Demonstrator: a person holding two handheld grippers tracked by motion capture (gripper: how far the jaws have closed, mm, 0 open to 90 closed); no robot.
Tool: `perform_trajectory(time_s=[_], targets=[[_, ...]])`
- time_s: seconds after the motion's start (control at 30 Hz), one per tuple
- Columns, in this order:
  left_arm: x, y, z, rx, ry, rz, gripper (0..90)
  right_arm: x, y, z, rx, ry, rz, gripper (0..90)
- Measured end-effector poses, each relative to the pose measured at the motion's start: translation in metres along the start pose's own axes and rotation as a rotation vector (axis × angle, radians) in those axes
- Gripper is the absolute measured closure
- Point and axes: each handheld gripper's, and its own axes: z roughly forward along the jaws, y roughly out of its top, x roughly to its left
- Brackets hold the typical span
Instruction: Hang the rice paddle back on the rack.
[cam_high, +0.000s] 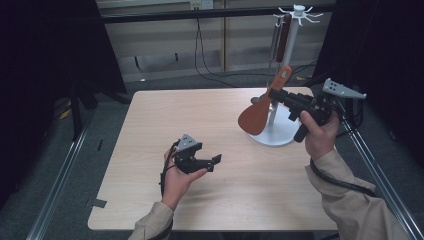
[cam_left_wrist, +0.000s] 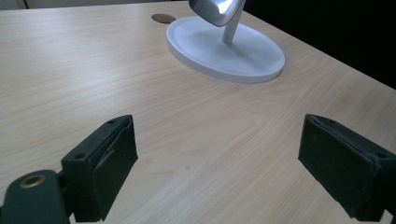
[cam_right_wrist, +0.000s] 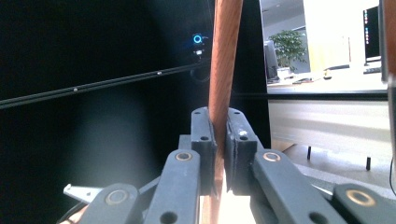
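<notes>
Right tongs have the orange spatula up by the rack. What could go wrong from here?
1. The right tongs pinch the orange spatula on its narrow handle, with the broad blade hanging low; it may pivot or slip in the grip.
2. The blade sits close to the white rack's pole, where a steel utensil already hangs; a swing could knock it.
3. The left tongs are open and away from the rack base, so a bump might shift the rack.

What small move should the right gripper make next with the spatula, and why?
Probably lift the wooden spatula toward a free hook on the white rack: the right gripper is shut on its handle, held low beside the pole, well below the hooks.
</notes>
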Motion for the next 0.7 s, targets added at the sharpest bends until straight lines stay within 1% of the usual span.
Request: perform_trajectory(time_s=[0.07,0.1,0.13,0.17,0.2,0.33,0.4,0.53,0.6,0.7], targets=[[0.000,0.000,0.000,0.005,-0.001,-0.001,10.9,-0.003,0.007,0.002,-0.002,0.000,-0.005,84.8],[0.000,-0.001,0.000,0.003,-0.002,-0.005,10.7,-0.004,0.009,0.003,-0.004,0.003,-0.002,84.9],[0.000,-0.001,0.001,-0.006,-0.008,-0.019,10.6,-0.006,0.010,0.003,-0.006,0.008,0.004,84.8],[0.000,-0.001,0.001,-0.003,-0.005,-0.022,10.2,-0.007,0.012,0.003,-0.004,0.013,0.001,84.8],[0.000,-0.001,0.001,0.005,-0.006,-0.013,10.0,-0.008,0.014,0.003,-0.002,0.011,-0.007,84.9],[0.000,-0.001,0.000,0.000,0.002,-0.020,9.6,-0.012,0.021,0.004,-0.018,0.007,-0.014,84.8],[0.001,-0.001,-0.002,-0.005,0.002,-0.022,9.4,-0.014,0.025,0.006,-0.020,0.012,-0.016,84.8],[0.003,-0.002,-0.002,-0.002,0.006,-0.025,9.3,-0.020,0.033,0.009,-0.018,0.006,-0.029,84.9],[0.004,-0.002,-0.003,-0.003,0.011,-0.026,9.3,-0.024,0.037,0.010,-0.026,0.009,-0.023,84.8],[0.005,-0.002,-0.004,-0.002,0.016,-0.023,9.2,-0.031,0.041,0.011,-0.016,-0.007,-0.024,84.9]])
